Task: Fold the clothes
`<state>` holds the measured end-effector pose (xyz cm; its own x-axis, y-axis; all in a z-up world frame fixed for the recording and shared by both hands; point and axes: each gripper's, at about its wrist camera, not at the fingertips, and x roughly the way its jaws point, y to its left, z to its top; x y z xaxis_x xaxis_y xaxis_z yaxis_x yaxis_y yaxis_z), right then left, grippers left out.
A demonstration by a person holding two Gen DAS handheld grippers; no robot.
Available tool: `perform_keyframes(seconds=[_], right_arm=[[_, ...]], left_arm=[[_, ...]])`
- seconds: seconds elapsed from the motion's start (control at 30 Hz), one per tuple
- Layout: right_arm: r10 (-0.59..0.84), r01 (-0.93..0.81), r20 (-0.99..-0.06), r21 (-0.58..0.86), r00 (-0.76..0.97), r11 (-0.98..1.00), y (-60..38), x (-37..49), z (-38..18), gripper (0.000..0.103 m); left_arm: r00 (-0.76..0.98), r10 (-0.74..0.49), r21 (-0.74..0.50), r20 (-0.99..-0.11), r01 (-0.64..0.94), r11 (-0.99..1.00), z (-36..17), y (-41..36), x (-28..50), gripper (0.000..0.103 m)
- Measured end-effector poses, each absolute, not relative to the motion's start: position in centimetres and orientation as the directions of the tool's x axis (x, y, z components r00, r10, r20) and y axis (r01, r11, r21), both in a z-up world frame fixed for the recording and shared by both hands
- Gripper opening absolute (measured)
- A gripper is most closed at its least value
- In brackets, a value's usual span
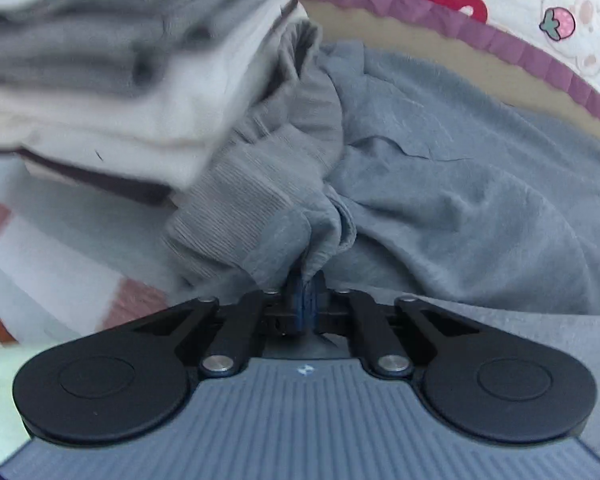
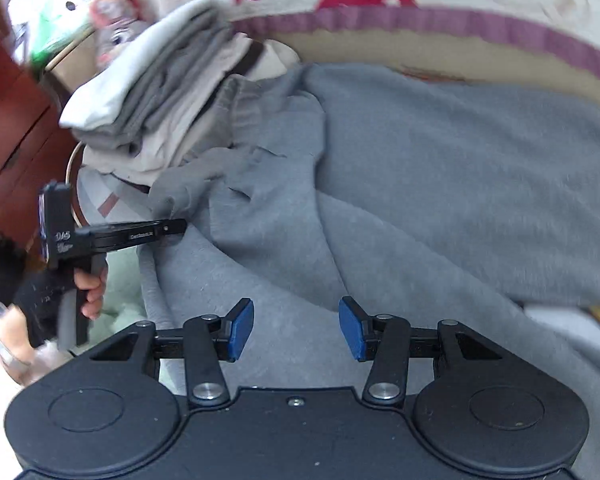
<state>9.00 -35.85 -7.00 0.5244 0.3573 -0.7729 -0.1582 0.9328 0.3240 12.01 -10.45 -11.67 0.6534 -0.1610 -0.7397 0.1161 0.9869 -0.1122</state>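
Covering bed [image 2: 440,46], grey blanket [image 2: 460,168], wooden cabinet [image 2: 8,120]

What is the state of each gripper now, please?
Left gripper: shut on the grey garment.
Right gripper: open, holding nothing.

A blue-grey garment [image 2: 440,168] is spread in plain, unpatterned fleece; a paler grey ribbed piece [image 1: 256,200] is seen at its left; the stack of folded clothes [image 2: 156,92] at the far left is layered in white and mid grey, with a dark brown band; the far bed cover [image 1: 560,8] is cream, printed with red shapes and a pink strawberry, and edged in purple [image 1: 512,52]; the right tool [image 2: 296,328] is black with blue pads [image 2: 242,328]; the cabinet [image 2: 8,128] is reddish brown.
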Motion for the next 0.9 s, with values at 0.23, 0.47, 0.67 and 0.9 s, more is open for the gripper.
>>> perform_keyframes(seconds=[0.23,0.47,0.67,0.9], right_arm=[[0.464,-0.114,-0.766,0.465,0.446,0.878,-38.0,8.0,-9.1,0.053],[0.565,-0.189,-0.772,0.532,0.292,0.825,-34.8,7.2,-11.9,0.053],[0.607,-0.227,-0.744,0.563,0.279,0.794,-34.5,6.2,-11.9,0.058],[0.545,-0.038,-0.736,0.581,0.401,0.813,-39.5,4.4,-13.9,0.057]], left_arm=[[0.762,-0.174,-0.348,-0.623,-0.070,0.935,-7.3,-2.3,6.4,0.003],[0.719,-0.135,-0.360,-0.681,-0.169,0.918,-9.3,-0.8,5.5,0.003],[0.763,-0.073,-0.331,-0.643,-0.191,0.924,-8.7,-0.8,4.3,0.004],[0.645,-0.049,-0.294,-0.762,-0.278,0.914,-12.0,0.1,5.9,0.008]])
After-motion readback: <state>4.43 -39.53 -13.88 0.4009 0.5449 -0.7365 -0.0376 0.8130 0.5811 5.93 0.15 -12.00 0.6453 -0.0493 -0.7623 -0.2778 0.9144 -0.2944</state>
